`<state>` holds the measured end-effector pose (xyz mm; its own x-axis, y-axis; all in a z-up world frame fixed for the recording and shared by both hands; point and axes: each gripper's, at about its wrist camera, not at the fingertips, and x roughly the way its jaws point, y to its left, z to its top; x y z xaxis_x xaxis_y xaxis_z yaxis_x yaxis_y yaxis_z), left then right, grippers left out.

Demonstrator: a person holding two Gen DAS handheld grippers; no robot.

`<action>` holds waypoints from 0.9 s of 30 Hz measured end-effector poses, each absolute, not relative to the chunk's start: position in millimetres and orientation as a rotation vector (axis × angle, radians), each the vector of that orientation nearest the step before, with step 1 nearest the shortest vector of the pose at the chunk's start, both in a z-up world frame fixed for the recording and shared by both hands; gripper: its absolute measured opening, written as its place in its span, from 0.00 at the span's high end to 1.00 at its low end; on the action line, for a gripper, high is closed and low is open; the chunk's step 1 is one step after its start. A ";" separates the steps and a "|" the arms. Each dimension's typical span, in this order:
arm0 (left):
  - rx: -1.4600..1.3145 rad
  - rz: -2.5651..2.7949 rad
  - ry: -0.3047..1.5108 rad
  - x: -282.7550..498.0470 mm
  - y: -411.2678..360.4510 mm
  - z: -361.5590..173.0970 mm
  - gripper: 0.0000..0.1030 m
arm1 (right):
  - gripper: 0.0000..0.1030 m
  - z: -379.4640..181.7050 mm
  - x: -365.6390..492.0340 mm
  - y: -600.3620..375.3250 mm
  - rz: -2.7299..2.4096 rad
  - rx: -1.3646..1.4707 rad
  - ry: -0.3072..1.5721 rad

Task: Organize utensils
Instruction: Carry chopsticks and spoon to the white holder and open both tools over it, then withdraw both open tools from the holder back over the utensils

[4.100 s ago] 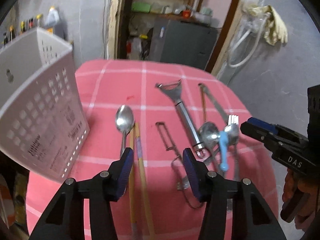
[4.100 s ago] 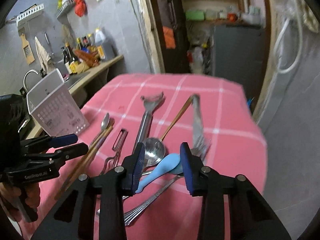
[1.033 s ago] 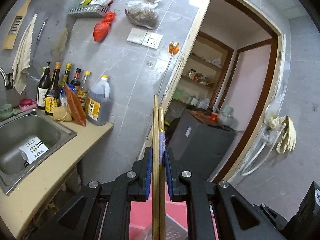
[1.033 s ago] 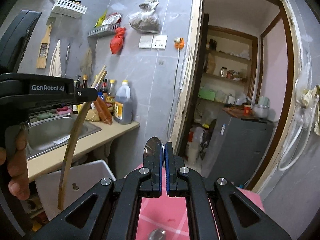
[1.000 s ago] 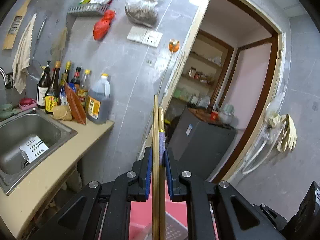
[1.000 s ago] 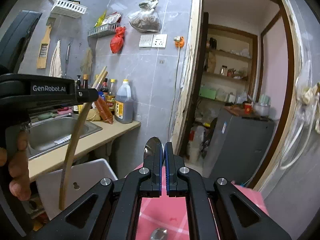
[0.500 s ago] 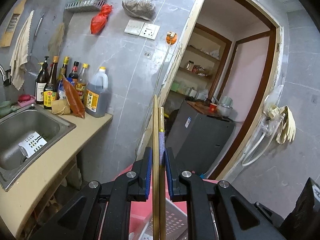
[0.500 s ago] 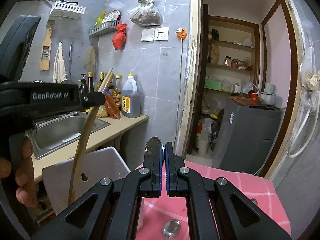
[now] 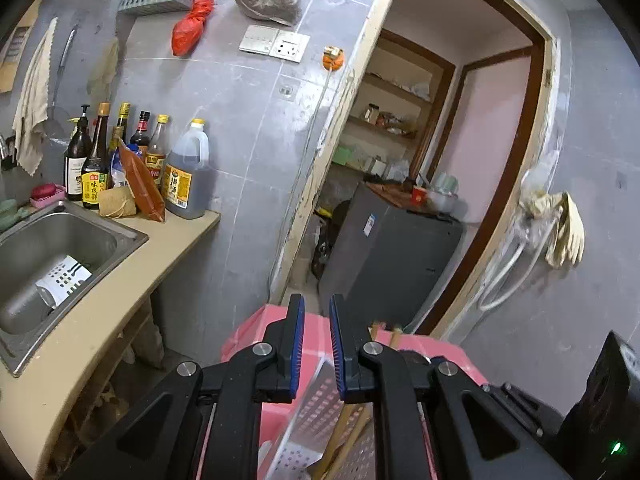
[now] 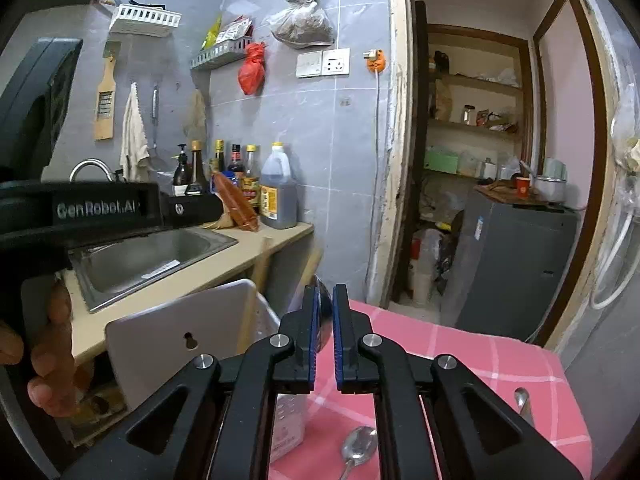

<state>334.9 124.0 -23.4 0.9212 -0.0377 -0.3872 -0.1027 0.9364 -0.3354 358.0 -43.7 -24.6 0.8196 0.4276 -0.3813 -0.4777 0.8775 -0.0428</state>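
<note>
My left gripper (image 9: 316, 344) hovers over the white perforated basket (image 9: 320, 412), jaws slightly apart and empty. The two wooden chopsticks (image 9: 384, 330) stand inside the basket, leaning right of my fingers. In the right wrist view the chopsticks (image 10: 260, 280) rise behind the basket's back plate (image 10: 180, 340). My right gripper (image 10: 326, 296) is beside the basket, above the pink table. Its jaws are opening. A metal spoon's bowl (image 10: 322, 280) still peeks out at the left pad, with a visible gap beside it.
A second spoon (image 10: 358, 450) and another metal utensil (image 10: 522, 400) lie on the pink checked cloth (image 10: 480, 360). To the left are a counter with a steel sink (image 9: 60, 248) and several bottles (image 9: 120, 168). A hand (image 10: 48, 360) holds the left gripper's housing.
The chopsticks have left my left jaws and now stand in the basket. My right jaws have parted a little around the spoon. Both views have tipped down towards the table.
</note>
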 end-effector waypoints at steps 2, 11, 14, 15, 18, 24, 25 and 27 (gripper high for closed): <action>-0.357 0.027 0.416 333.0 124.1 -26.3 0.88 | 0.94 -25.8 357.3 -44.3 0.495 -0.132 0.384; -0.367 -0.005 0.438 319.7 122.8 -27.9 0.74 | 0.72 -19.2 348.0 -60.2 0.513 -0.069 0.384; -0.373 -0.010 0.411 310.1 118.8 -22.2 0.49 | 0.62 -10.9 340.6 -73.8 0.485 -0.034 0.365; -0.375 -0.007 0.400 307.0 117.1 -20.3 0.44 | 0.60 -7.1 337.5 -79.9 0.469 -0.025 0.356; -0.358 -0.016 0.376 297.1 107.5 -13.6 0.33 | 0.49 3.3 326.7 -100.6 0.425 0.003 0.331; -0.277 -0.041 0.329 276.5 71.9 -2.0 0.13 | 0.25 23.1 306.6 -147.5 0.356 0.047 0.296; -0.267 -0.050 0.326 274.0 64.8 -0.6 0.12 | 0.21 25.0 303.5 -155.8 0.345 0.049 0.295; -0.254 -0.069 0.321 269.8 52.0 1.0 0.07 | 0.13 27.9 297.4 -169.7 0.321 0.052 0.290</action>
<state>269.8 52.0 1.0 0.9468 -0.1071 -0.3034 0.0266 0.9658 -0.2580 297.4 -169.7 27.9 0.9077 0.3185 -0.2732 -0.3037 0.9479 0.0960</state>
